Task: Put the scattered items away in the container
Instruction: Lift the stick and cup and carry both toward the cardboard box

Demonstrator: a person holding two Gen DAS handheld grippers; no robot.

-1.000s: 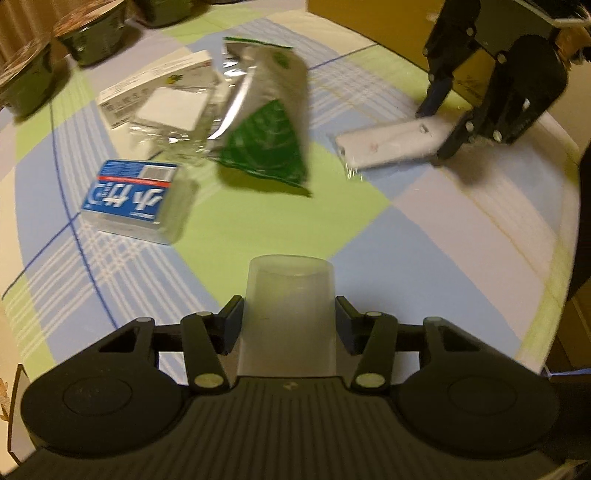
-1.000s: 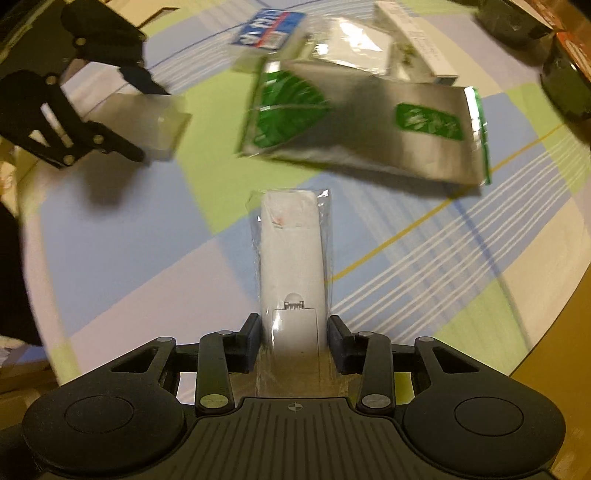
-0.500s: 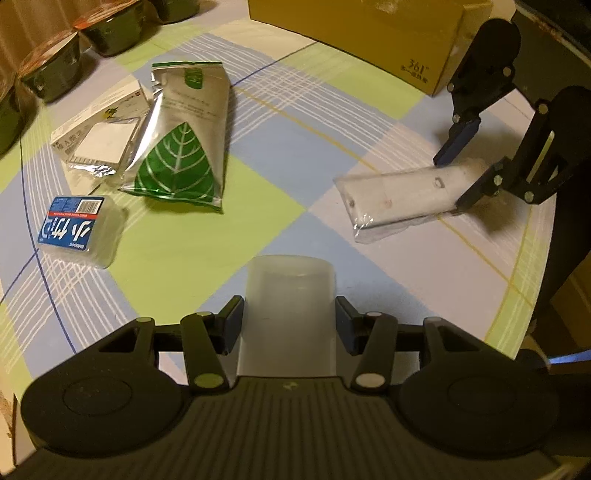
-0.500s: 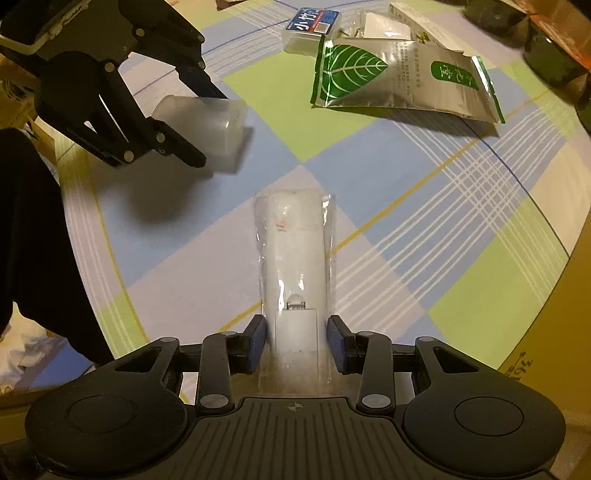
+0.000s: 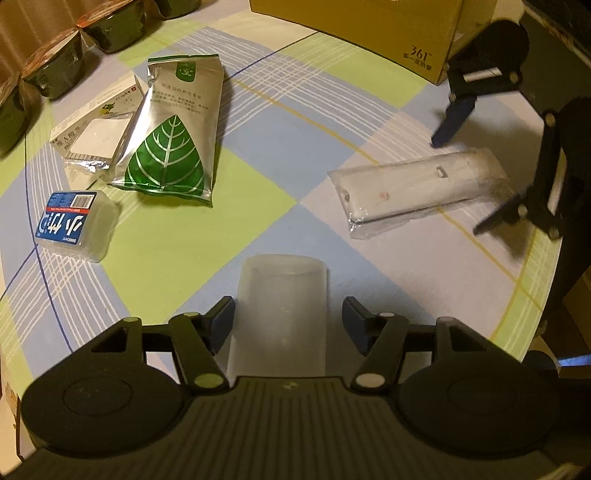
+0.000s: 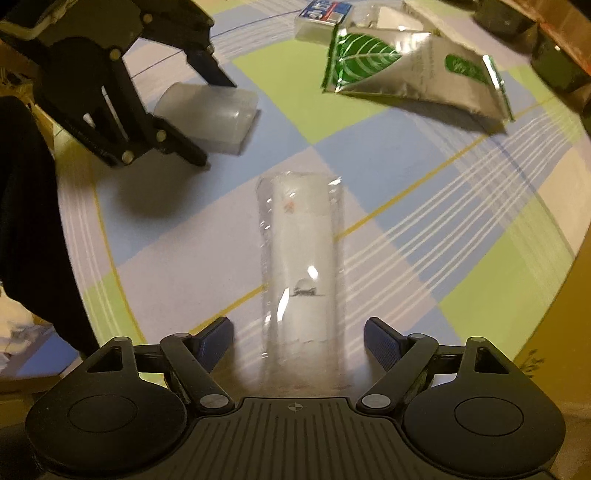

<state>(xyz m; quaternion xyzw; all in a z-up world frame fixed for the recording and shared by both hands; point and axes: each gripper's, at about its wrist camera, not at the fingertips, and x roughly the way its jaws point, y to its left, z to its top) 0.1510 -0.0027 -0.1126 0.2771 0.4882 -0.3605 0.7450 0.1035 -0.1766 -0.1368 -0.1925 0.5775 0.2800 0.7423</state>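
Right wrist view shows a white remote sealed in a clear crinkled bag [image 6: 301, 266] lying on the checked worktop [image 6: 424, 155] between the wide-spread jaws of the right gripper [image 6: 298, 341], untouched, while beside it the left gripper [image 5: 288, 325], jaws parted, straddles a frosted translucent cup [image 5: 280, 310].

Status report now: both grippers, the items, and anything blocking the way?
Left gripper open around frosted cup. Right gripper open around bagged white remote. Both items on tablecloth. Yellow box beyond; path unobstructed.
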